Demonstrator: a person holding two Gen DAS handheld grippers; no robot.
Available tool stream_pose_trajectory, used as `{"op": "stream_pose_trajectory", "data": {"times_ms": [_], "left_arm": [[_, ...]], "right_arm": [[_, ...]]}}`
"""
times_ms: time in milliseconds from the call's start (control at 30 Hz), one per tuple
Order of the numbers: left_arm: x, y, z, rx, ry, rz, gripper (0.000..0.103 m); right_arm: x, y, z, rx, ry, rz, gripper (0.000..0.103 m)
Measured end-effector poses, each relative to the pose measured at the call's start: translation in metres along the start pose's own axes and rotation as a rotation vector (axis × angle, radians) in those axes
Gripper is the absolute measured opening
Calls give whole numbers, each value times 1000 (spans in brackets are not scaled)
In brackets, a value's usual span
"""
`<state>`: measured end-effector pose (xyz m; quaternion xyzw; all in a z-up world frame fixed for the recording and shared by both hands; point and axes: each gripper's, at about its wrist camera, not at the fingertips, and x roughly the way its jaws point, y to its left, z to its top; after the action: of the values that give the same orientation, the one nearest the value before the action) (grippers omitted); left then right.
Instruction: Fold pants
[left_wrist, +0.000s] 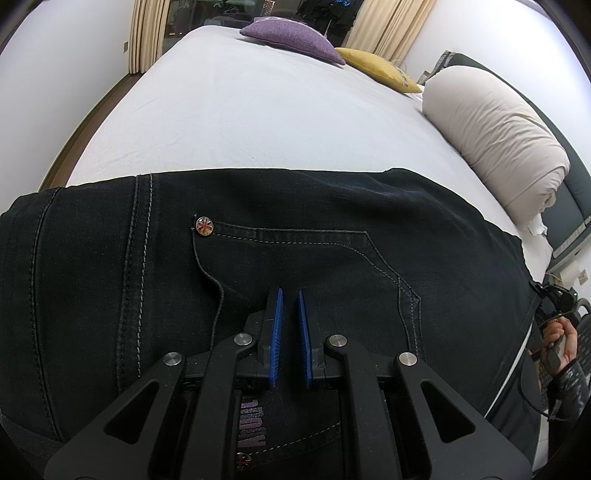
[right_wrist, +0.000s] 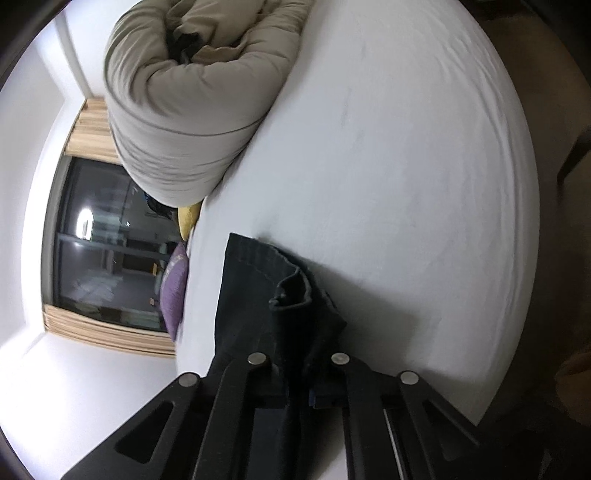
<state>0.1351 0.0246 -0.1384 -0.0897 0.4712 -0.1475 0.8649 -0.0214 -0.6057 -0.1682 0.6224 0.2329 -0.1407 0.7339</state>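
The dark denim pants with pale stitching (left_wrist: 295, 229) are lying across the near edge of the white-sheeted bed (left_wrist: 258, 118), seat pocket and a small flag rivet (left_wrist: 204, 225) facing up. The left hand-held gripper (left_wrist: 290, 317) is hovering over the pocket with its blue pads nearly together and nothing between them. The right hand-held gripper (right_wrist: 299, 369) is clamping narrowly on a bunched hem end of a leg (right_wrist: 266, 295), its fingertips buried in the fabric. Judging from this, the fold is only beginning. To do it well, the right side should be carrying the leg across taut and level while the left is pinning the waist flat. A rolled beige duvet (left_wrist: 491, 147) is sitting well apart.
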Motion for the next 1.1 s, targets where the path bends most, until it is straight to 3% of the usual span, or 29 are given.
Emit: {"op": "stream_pose_trajectory", "data": {"times_ms": [133, 233, 333, 433, 467, 533, 567, 600, 700, 800, 933, 1100], "left_arm": [[0, 0, 1, -6, 4, 1, 9], [0, 1, 2, -20, 8, 0, 9], [-2, 1, 5, -40, 18, 4, 9], [-6, -1, 10, -73, 26, -4, 12], [-8, -2, 12, -86, 27, -19, 21], [-13, -8, 16, -100, 21, -59, 56], [-16, -11, 18, -115, 7, -91, 84], [-18, -14, 19, -126, -5, -109, 89], [-16, -25, 24, -159, 26, -203, 89], [-3, -38, 31, -207, 86, -328, 89], [21, -68, 45, -213, 204, -469, 89], [51, -100, 58, -158, 289, -499, 89]], "right_arm": [[-9, 44, -10, -152, -17, -30, 5], [-10, 93, -35, -331, 2, -55, 5], [-5, 151, -91, -617, 57, -109, 5], [10, 195, -178, -976, 135, -207, 5], [19, 200, -206, -1080, 168, -249, 5], [38, 200, -247, -1221, 233, -326, 5], [51, 195, -267, -1288, 257, -385, 6], [55, 194, -273, -1293, 265, -401, 6], [50, 201, -276, -1256, 230, -383, 6], [33, 217, -294, -1351, 144, -362, 6], [13, 233, -316, -1404, 100, -306, 6], [7, 245, -355, -1479, 118, -252, 6]]}}
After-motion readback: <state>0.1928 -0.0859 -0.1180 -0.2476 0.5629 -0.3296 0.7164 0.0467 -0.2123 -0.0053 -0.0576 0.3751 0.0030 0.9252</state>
